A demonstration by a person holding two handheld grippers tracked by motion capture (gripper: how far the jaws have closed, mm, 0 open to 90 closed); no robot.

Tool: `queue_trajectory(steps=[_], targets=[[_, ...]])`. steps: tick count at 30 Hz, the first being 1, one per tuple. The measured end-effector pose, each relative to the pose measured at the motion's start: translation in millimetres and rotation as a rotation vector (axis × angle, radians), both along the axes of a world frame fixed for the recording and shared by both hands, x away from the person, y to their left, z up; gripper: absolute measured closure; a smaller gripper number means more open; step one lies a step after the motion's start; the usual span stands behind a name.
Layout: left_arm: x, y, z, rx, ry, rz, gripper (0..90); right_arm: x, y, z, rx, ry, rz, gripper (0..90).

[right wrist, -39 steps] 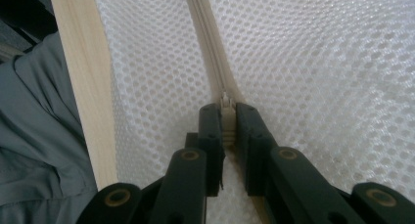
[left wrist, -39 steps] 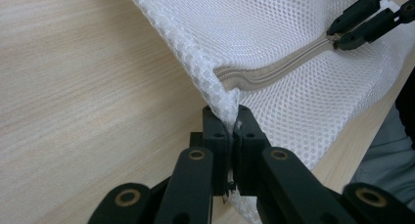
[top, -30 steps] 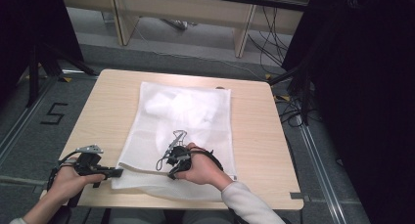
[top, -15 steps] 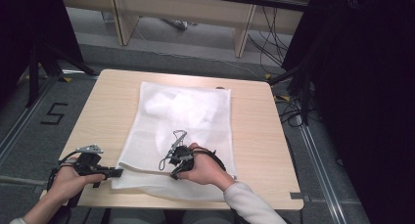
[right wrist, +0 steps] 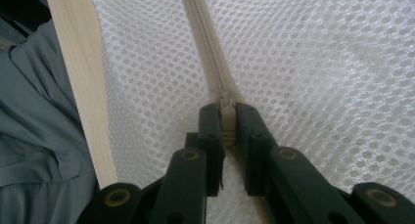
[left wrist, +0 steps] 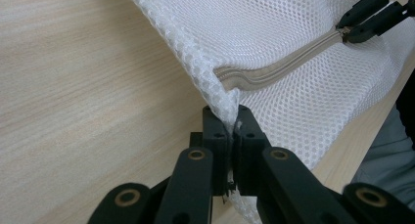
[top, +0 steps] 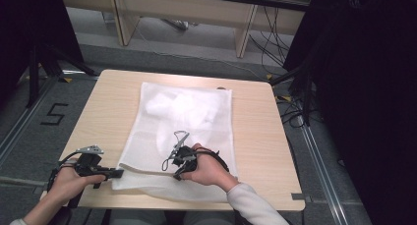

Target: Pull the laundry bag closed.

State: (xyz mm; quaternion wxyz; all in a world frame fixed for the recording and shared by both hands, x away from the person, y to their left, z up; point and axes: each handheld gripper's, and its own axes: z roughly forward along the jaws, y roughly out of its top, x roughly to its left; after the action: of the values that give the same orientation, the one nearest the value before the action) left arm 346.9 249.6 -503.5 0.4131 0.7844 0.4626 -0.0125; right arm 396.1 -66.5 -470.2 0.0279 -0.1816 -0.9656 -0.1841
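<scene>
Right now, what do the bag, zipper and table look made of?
Bag: white synthetic-looking mesh, honeycomb holes, matte. Zipper: beige woven tape, probably plastic teeth; too fine to confirm. Table: pale wood-grain top, smooth, likely laminate.

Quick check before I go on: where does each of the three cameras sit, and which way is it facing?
High view: above the person's side, facing forward and down on the table and white mesh laundry bag; both forearms and hands enter from below.
Left gripper view: rides the left gripper, looking along its jaws, shut on the bag's corner; the right gripper is farther off.
Right gripper view: rides the right gripper, jaws shut on the zipper pull; grey clothing at left.
Shared: both gripper views show the beige zipper.
</scene>
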Motion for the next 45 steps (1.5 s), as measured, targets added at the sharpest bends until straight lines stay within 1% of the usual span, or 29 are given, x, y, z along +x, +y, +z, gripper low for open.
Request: queue_trajectory(steps=[4,5,6,8,9,10,11,13,15,16,17,18,19,20,23,25,26,27,29,30,31,32,35,36,37,38,43,44,45], targets=[[0.0,0.2,0.2,0.0,0.002,-0.001,85.6,0.1,0.0,0.5,0.003,-0.006,0.009,82.7],[0.2,0.7,0.6,0.006,0.005,-0.005,85.6,0.1,-0.1,0.7,0.004,-0.007,0.008,82.7],[0.0,0.6,0.4,0.005,0.004,-0.001,85.6,0.0,-0.4,1.0,-0.005,-0.006,0.01,82.7],[0.7,1.7,1.1,0.011,0.016,-0.016,85.6,-0.1,-2.0,0.5,-0.003,-0.004,0.003,82.7],[0.5,1.5,1.2,0.012,0.016,-0.014,85.6,0.1,-2.8,0.1,-0.005,-0.003,0.005,82.7],[0.1,0.2,-0.1,0.001,0.0,0.0,85.6,0.3,-3.9,-0.1,-0.002,-0.004,0.005,82.7],[0.2,0.6,0.5,0.007,0.005,-0.005,85.6,0.0,-4.7,0.4,-0.003,-0.004,-0.001,82.7],[0.1,0.5,0.1,0.003,0.002,0.0,85.6,-0.3,-5.6,0.8,-0.013,-0.003,-0.015,82.7],[0.0,0.2,0.1,0.003,0.0,0.001,85.6,0.3,-6.1,0.5,0.0,-0.003,-0.002,82.6],[0.3,1.1,1.2,0.015,0.012,-0.009,85.6,0.3,-6.4,0.8,-0.002,-0.003,-0.002,82.7],[0.4,1.2,0.9,0.013,0.012,-0.008,85.6,0.0,-6.8,1.4,-0.011,-0.003,-0.014,82.7],[0.7,1.6,1.1,0.012,0.016,-0.015,85.6,0.6,-7.4,1.4,-0.008,-0.007,-0.008,82.7],[0.2,0.8,0.6,0.011,0.007,-0.005,85.6,1.0,-7.6,0.9,-0.003,-0.004,-0.004,82.7],[0.5,1.3,1.0,0.015,0.014,-0.015,85.7,1.4,-7.9,0.7,-0.005,-0.009,0.003,82.7],[0.7,1.4,0.7,0.014,0.017,-0.015,85.6,0.7,-9.2,0.7,-0.011,0.003,-0.015,82.7],[0.7,1.3,0.7,0.013,0.017,-0.015,85.7,0.8,-10.4,0.5,-0.017,-0.003,-0.016,82.7],[0.8,1.3,0.7,0.015,0.018,-0.017,85.7,-0.7,-10.7,1.0,-0.017,0.011,-0.035,82.7],[0.7,1.2,0.7,0.014,0.018,-0.016,85.7,0.5,-11.6,0.8,-0.015,0.003,-0.017,82.7],[0.5,0.9,0.2,0.015,0.013,-0.009,85.7,0.7,-12.8,0.8,-0.012,0.0,-0.01,82.7],[0.7,0.7,-0.8,0.004,0.01,-0.008,85.6,0.5,-13.4,1.0,-0.016,-0.005,-0.011,82.7],[0.4,0.3,-1.1,0.004,0.006,-0.001,85.6,0.2,-14.1,1.2,-0.015,-0.005,-0.018,82.7],[0.9,1.1,-0.1,0.015,0.019,-0.013,85.7,0.6,-15.3,1.3,-0.011,-0.001,-0.018,82.7],[0.9,1.0,0.0,0.013,0.02,-0.015,85.7,0.8,-16.7,0.7,-0.015,-0.004,-0.02,82.7],[0.4,0.0,-0.8,0.007,0.007,-0.003,85.7,0.2,-16.8,1.3,-0.018,-0.001,-0.031,82.7],[0.4,-0.1,-1.1,0.004,0.004,0.0,85.7,0.7,-16.8,1.1,-0.014,-0.002,-0.023,82.7],[0.8,0.9,-0.2,0.01,0.018,-0.013,85.7,0.5,-16.7,1.4,-0.013,-0.006,-0.021,82.7],[0.9,1.4,0.3,0.014,0.02,-0.018,85.6,0.3,-17.7,2.7,-0.01,-0.002,-0.022,82.6],[0.5,0.5,-0.5,0.008,0.01,-0.005,85.7,0.3,-18.1,2.7,-0.012,-0.004,-0.021,82.7],[0.6,0.5,-0.8,0.003,0.008,-0.007,85.7,0.3,-18.6,2.8,-0.009,-0.001,-0.026,82.6]])
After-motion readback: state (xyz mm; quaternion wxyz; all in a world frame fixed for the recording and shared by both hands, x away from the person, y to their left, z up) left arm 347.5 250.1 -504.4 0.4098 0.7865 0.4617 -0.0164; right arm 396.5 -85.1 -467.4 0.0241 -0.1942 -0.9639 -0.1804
